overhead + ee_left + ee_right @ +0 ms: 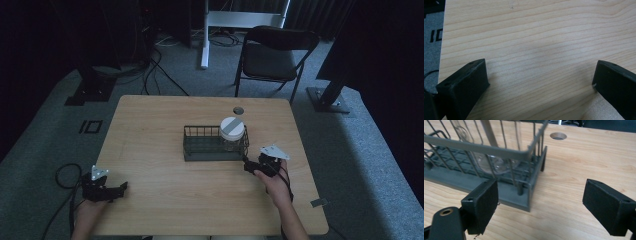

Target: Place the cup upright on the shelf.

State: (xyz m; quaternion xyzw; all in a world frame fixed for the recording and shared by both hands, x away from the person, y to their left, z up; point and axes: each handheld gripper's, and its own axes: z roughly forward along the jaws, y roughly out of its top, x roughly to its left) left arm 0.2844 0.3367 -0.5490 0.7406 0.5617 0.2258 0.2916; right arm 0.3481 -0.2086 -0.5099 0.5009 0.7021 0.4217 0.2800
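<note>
— Where is the jar [232,132] now?
— Standing up inside the wire basket [202,150], at its right end, near the middle of the table [150,130]. White lid with a grey stripe on top. Glass body seen through the bars [496,162] from the right gripper view.

— Which tongs closer?
— Right gripper [250,166], by far. Just beside the basket's near right corner [530,192]. Left gripper [120,189] well apart, down by the table's left front edge.

— Open or closed?
— Both wide open, holding nothing. Only bare wood [536,50] between the left ones. Basket corner and wood between the right ones.

— Which way from the right tongs to the jar?
— Forward and a bit to the left, and higher up. Basket wall in between, so no straight push in.

— Tall way or lying down?
— Tall way, straight up. Lid at the top, above the basket rim.

— So what next, probably?
— Lift the right gripper up over the rim, then come down around the lid or the neck. Just a guess. Bumping the wire wall could slide the basket, so go slow.
</note>
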